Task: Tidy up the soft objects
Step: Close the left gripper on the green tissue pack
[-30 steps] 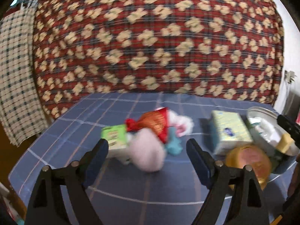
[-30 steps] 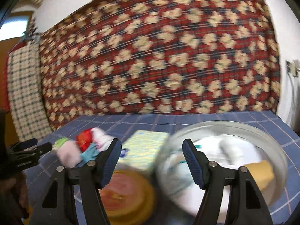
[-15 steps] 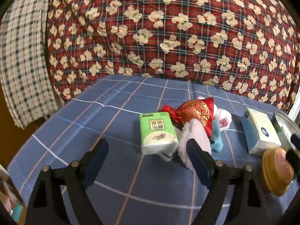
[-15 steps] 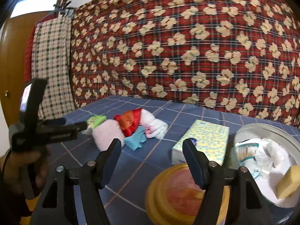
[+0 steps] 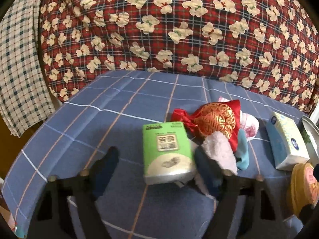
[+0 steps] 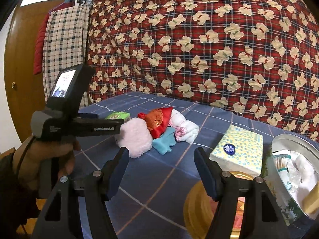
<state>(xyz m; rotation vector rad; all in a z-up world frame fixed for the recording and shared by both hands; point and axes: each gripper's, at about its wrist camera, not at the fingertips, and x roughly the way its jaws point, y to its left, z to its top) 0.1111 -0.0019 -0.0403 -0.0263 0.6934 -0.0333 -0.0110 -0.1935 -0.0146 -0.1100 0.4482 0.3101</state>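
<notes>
A small heap of soft things lies on the blue checked tablecloth [image 5: 123, 119]. A green tissue pack [image 5: 168, 152] lies flat at its left edge. Beside it a fluffy pale pink cloth [image 5: 220, 151] slumps against a red satin pouch [image 5: 217, 119] with gold embroidery, its gathered neck pointing left. A teal cloth [image 5: 243, 151] pokes out from under the pouch, and a folded white cloth [image 6: 184, 126] with pink print lies on the far right side, touching it.
</notes>
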